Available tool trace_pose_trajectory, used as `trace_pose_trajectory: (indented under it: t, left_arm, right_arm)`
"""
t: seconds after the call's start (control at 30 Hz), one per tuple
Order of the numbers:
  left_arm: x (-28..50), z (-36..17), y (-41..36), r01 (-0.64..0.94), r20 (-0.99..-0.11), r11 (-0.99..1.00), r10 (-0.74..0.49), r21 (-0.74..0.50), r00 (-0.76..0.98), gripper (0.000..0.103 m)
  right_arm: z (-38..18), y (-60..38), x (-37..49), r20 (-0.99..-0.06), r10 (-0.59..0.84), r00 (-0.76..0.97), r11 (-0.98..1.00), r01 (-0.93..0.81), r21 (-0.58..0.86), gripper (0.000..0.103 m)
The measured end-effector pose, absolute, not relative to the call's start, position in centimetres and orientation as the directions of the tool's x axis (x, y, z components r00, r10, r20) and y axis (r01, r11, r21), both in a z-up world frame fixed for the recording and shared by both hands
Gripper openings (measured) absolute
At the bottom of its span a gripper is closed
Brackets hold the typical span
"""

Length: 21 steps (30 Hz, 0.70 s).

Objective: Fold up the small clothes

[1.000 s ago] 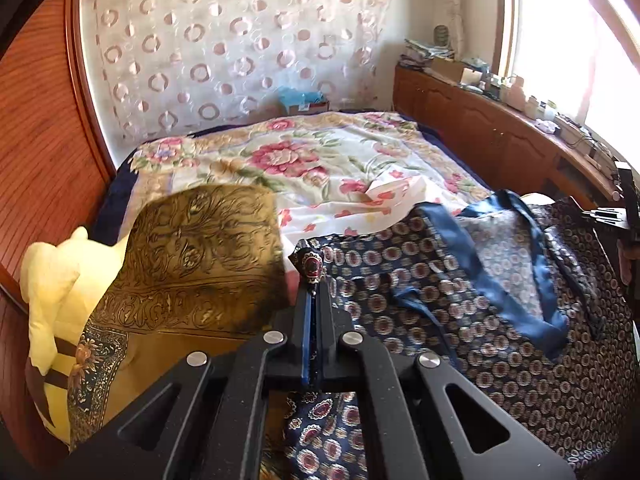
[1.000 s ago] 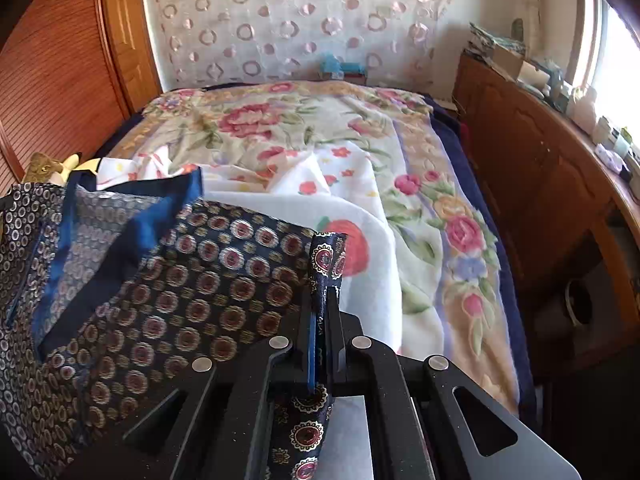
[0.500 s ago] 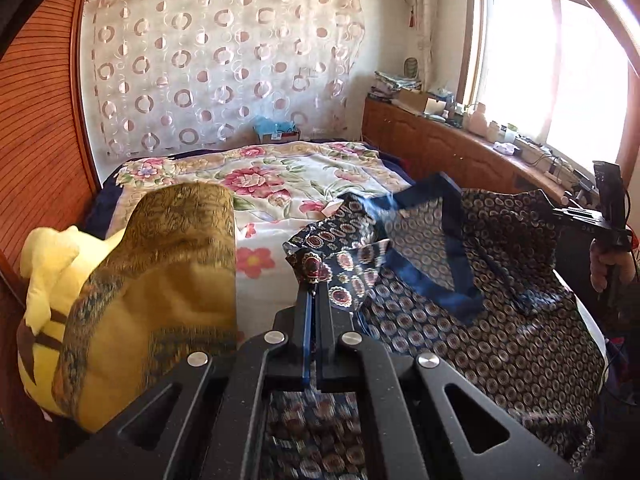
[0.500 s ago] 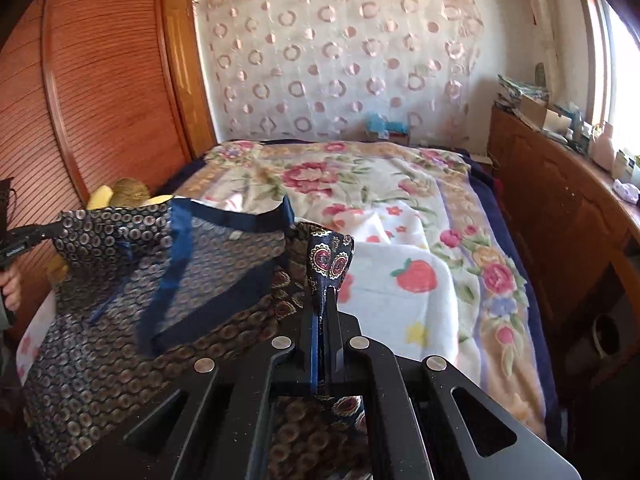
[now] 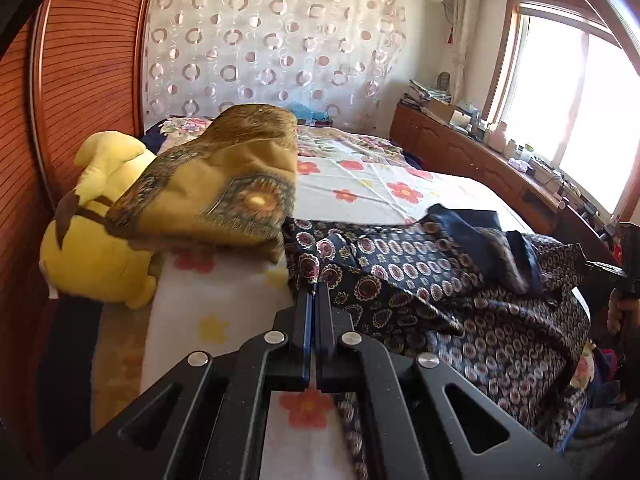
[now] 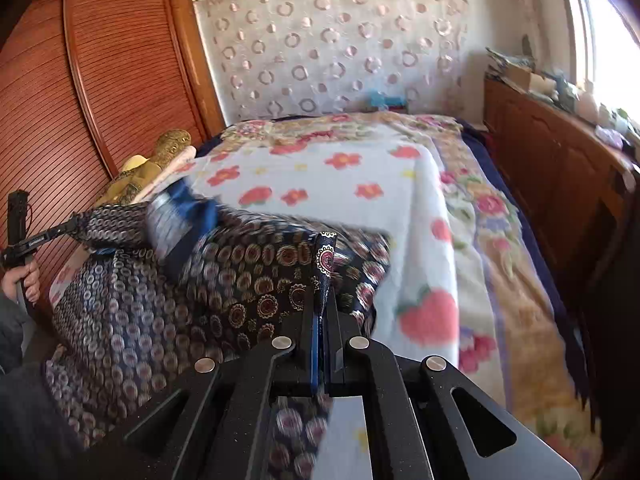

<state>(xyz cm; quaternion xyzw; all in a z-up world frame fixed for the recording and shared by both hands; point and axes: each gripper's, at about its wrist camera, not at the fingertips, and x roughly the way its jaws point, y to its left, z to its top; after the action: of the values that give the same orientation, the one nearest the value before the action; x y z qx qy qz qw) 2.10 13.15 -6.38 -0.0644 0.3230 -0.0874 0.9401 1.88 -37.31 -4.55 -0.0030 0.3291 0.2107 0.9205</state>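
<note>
A dark navy patterned garment (image 5: 440, 280) with blue trim lies spread over the near end of the bed. My left gripper (image 5: 313, 292) is shut on its left corner. My right gripper (image 6: 322, 300) is shut on its right corner, and the garment (image 6: 200, 272) stretches to the left from it. In the right wrist view the other gripper (image 6: 24, 240) shows at the far left, held by a hand. In the left wrist view the other gripper (image 5: 624, 268) shows at the far right edge.
A white floral blanket (image 5: 360, 188) covers the bed. A brown-gold cushion (image 5: 224, 188) and a yellow plush toy (image 5: 92, 248) sit at the left. A wooden wardrobe (image 6: 100, 80) stands on the left, and a cluttered wooden cabinet (image 6: 560, 168) under the window on the right.
Both grippers have dropped with the garment, which was held up in the air and now lies down on the near end of the bed. Both stay shut on its corners.
</note>
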Motion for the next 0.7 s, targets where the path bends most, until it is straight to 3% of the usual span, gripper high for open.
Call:
trace_pose_trajectory:
  t: [0.23,0.3,0.4,0.47,0.5,0.57,0.63,0.7]
  left_arm:
    - [0.4,-6.7,13.7,0.108,-0.612,0.983,-0.176,-0.147,0.771,0.002]
    - [0.5,-6.4,14.1,0.112,-0.604,0.982,-0.183,-0.154,0.776,0.008]
    - [0.6,-5.4,14.8,0.111,-0.585,0.981,-0.183,-0.157,0.790,0.025]
    - [0.8,-4.7,15.0,0.121,-0.573,0.981,-0.188,-0.153,0.798,0.040]
    - [1.2,-4.4,15.0,0.124,-0.571,0.981,-0.187,-0.148,0.799,0.043]
    - [2.1,-3.8,15.1,0.132,-0.569,0.982,-0.187,-0.136,0.801,0.057]
    - [3.5,-3.7,15.2,0.141,-0.577,0.980,-0.196,-0.138,0.793,0.070]
    - [5.5,-4.2,15.3,0.145,-0.598,0.980,-0.200,-0.139,0.776,0.070]
  right_arm:
    - [-5.8,-39.5,-1.5,-0.642,0.357,0.678,0.918,-0.382,0.107,0.001]
    - [-5.6,-39.9,-1.6,-0.643,0.356,0.678,0.917,-0.386,0.101,0.001]
    - [-4.1,-39.5,-1.9,-0.632,0.353,0.690,0.917,-0.388,0.088,0.006]
    - [-2.6,-37.5,-1.4,-0.619,0.337,0.709,0.921,-0.386,0.059,0.016]
    - [-1.9,-36.7,-1.3,-0.612,0.330,0.718,0.922,-0.384,0.047,0.019]
    - [-1.0,-36.8,-1.2,-0.596,0.328,0.733,0.923,-0.384,0.036,0.039]
    - [-0.4,-36.7,-0.7,-0.584,0.304,0.752,0.932,-0.363,0.018,0.048]
    - [-0.4,-36.4,0.2,-0.579,0.291,0.762,0.935,-0.356,0.001,0.050]
